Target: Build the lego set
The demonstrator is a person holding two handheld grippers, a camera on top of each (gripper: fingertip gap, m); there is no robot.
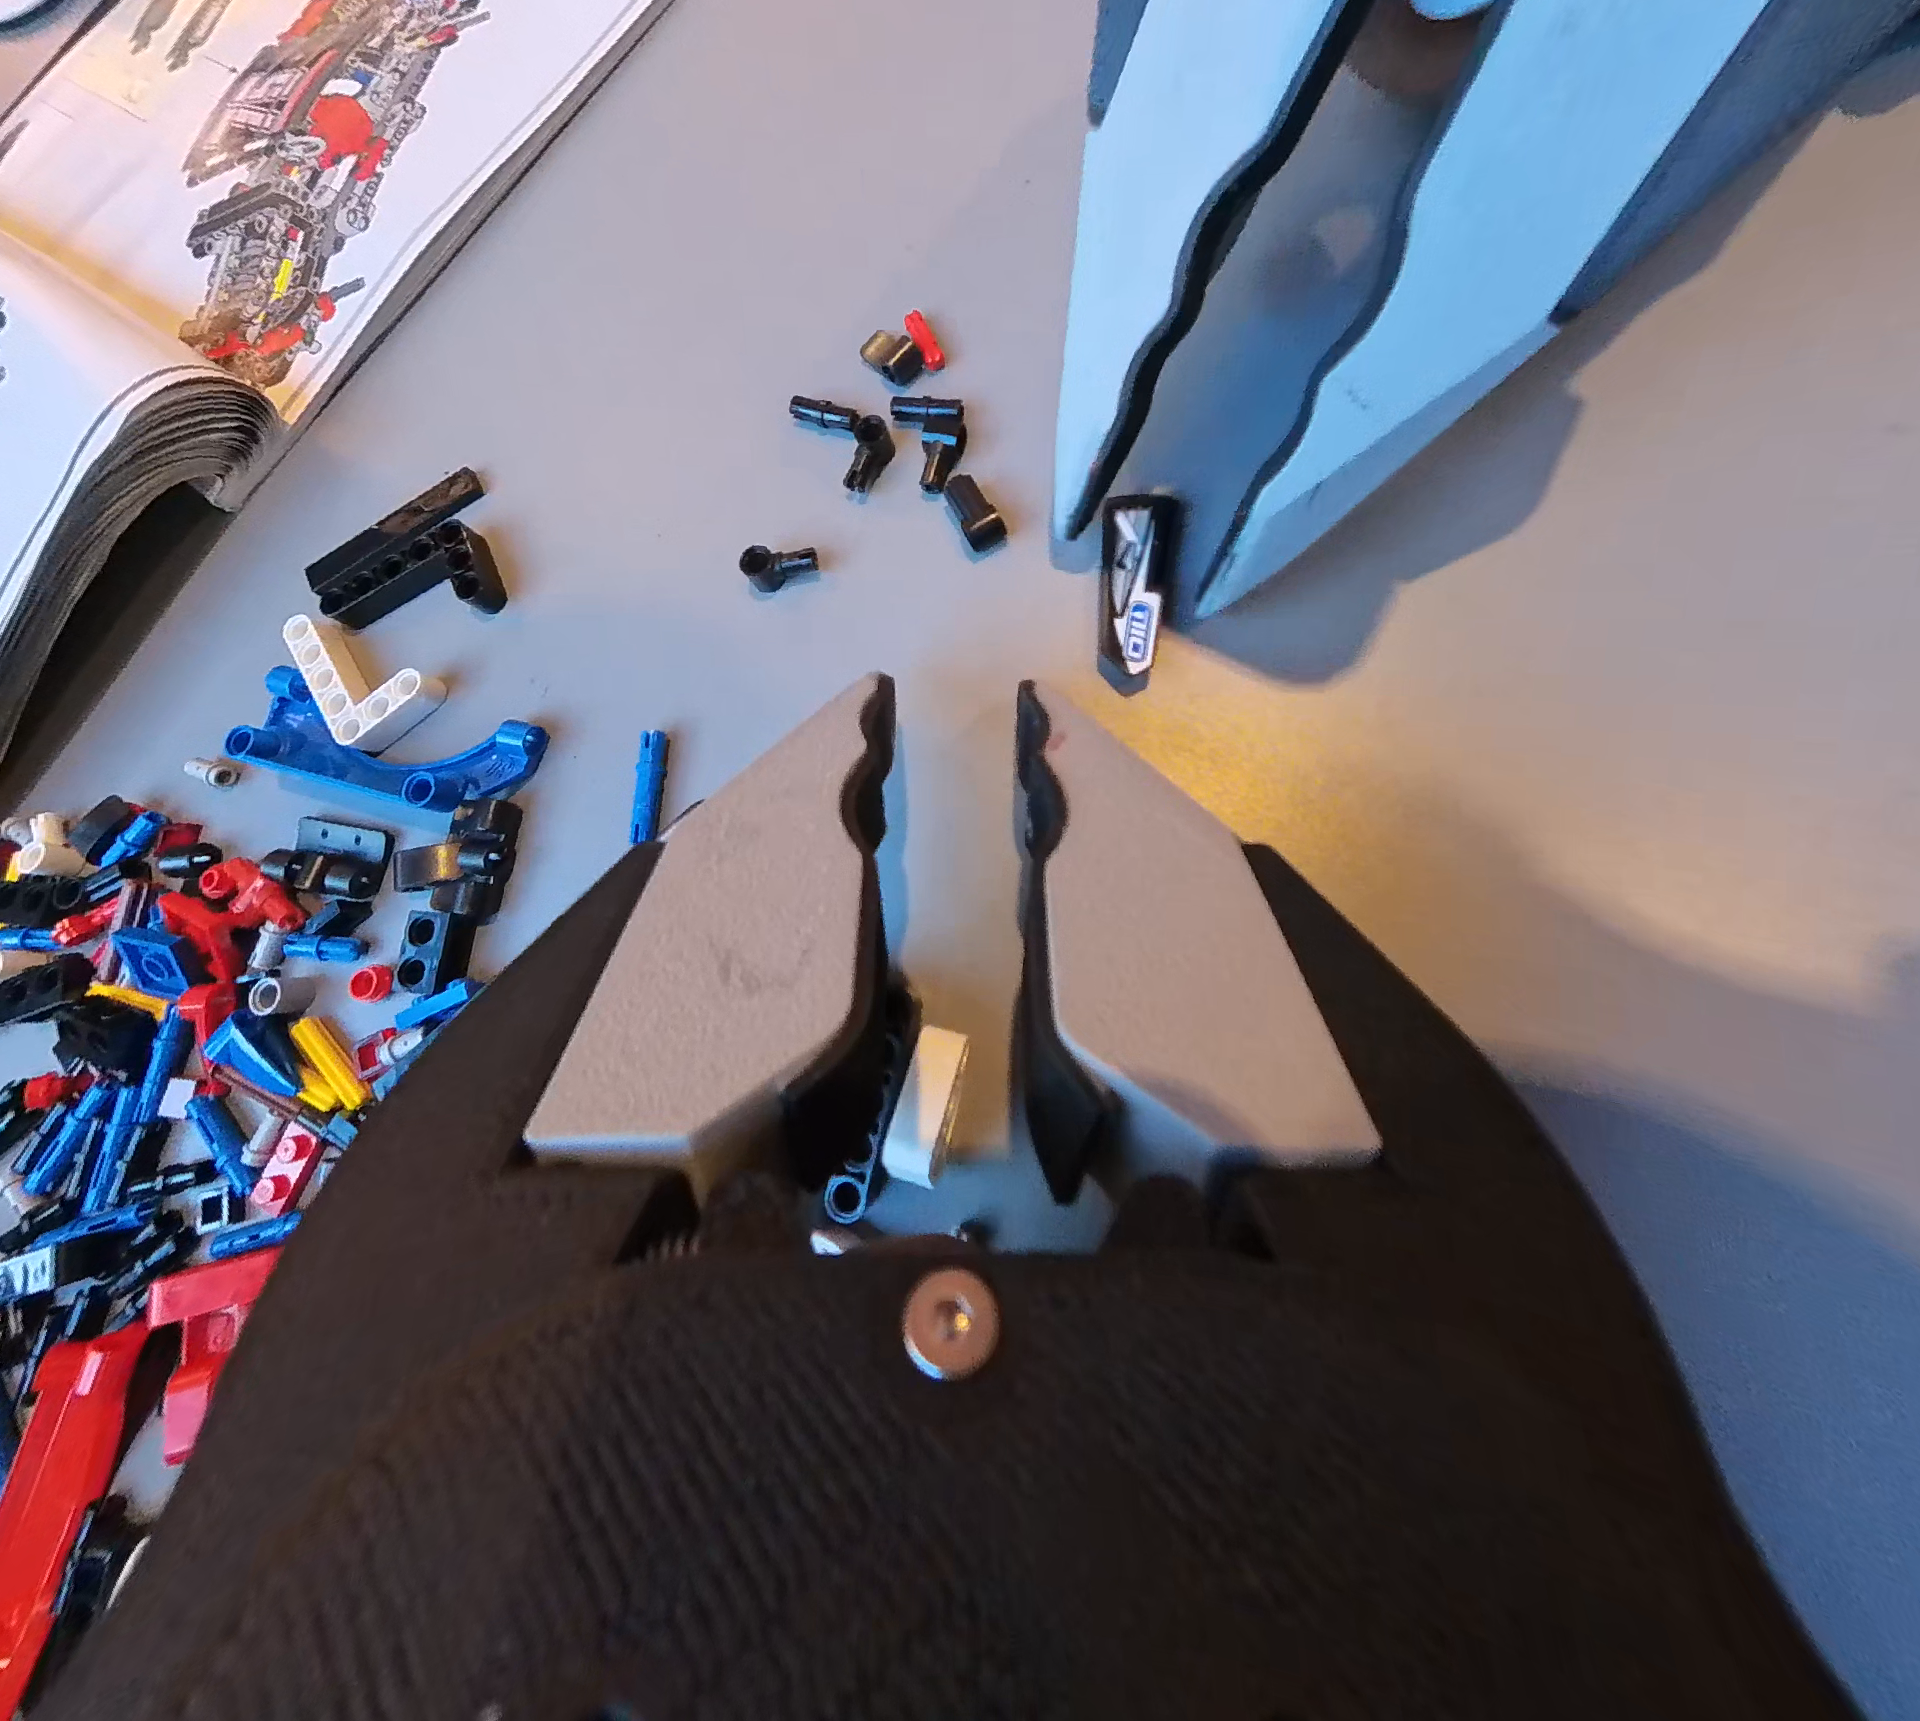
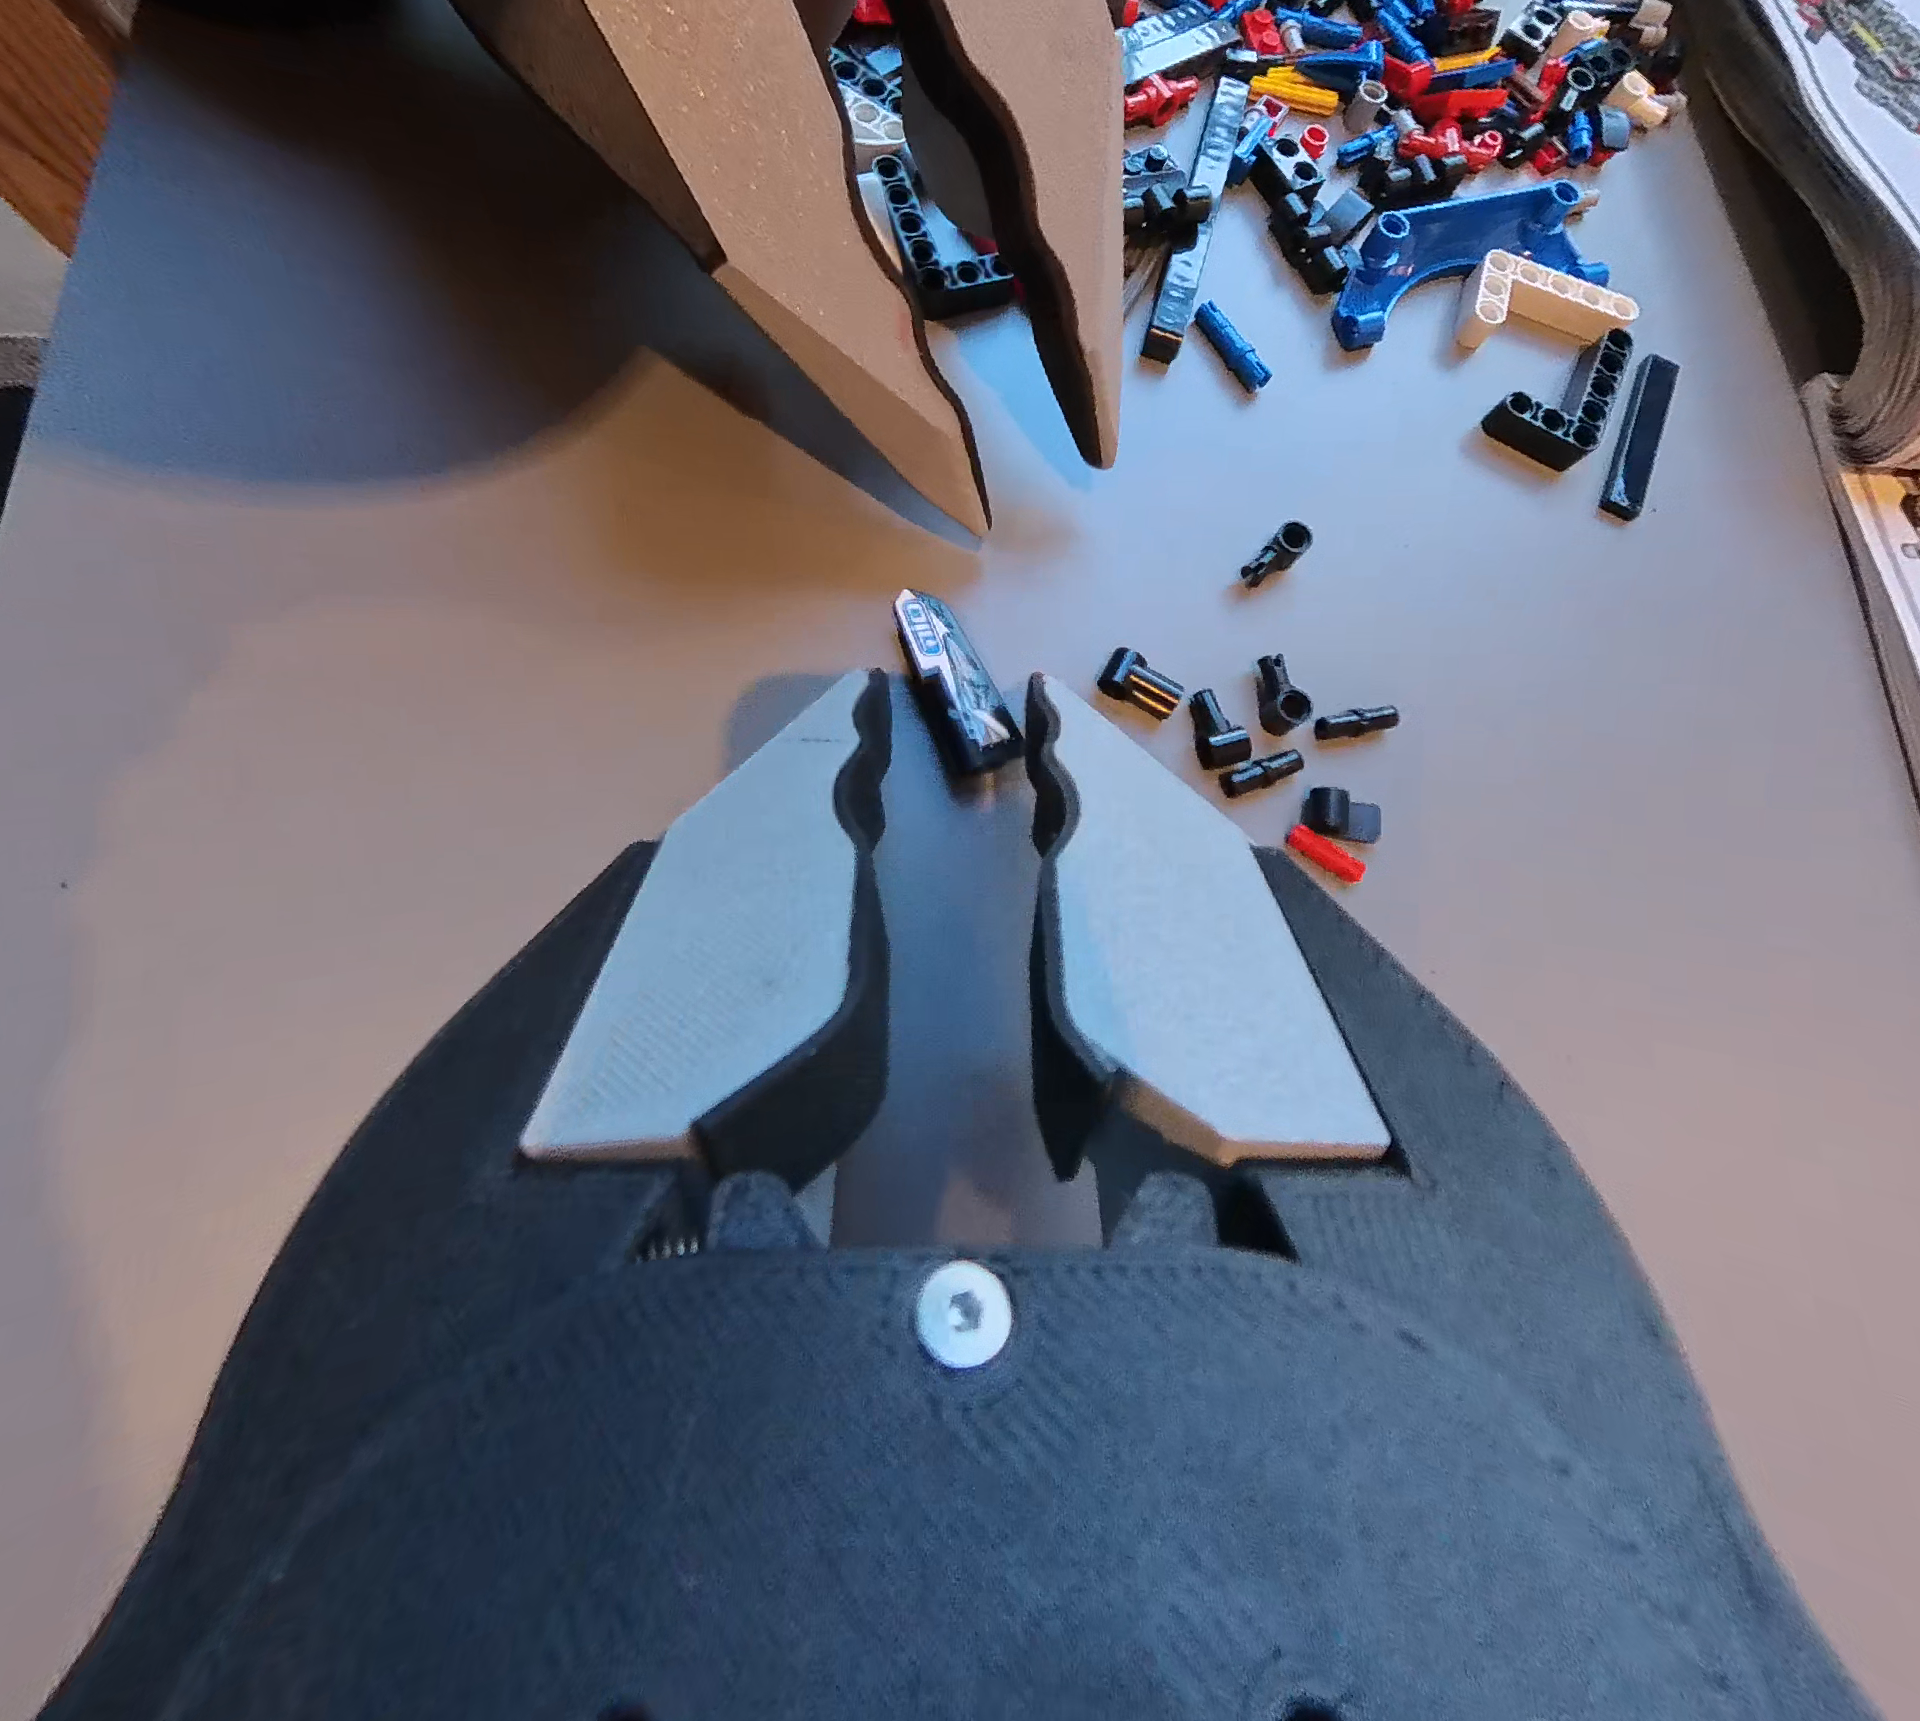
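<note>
A small black tile with a printed white and blue sticker lies on the grey table. My right gripper is open, and the tile's near end sits between its fingertips without being pinched. In the left wrist view the right gripper stands tips-down over the tile. My left gripper is open and empty at the tips, a short way from the tile; it also shows in the right wrist view. A black beam with a white piece shows under its jaws.
A pile of loose bricks lies to the left gripper's left. Several small black connectors and a red pin lie beside the tile. A blue curved piece, a white L-beam, a black L-beam and the open instruction booklet lie beyond. Some 4 cm of space lies between my two pairs of fingers. The red pin sits 6 cm or so from the ends of my right fingers. Seen from the right wrist view as well.
</note>
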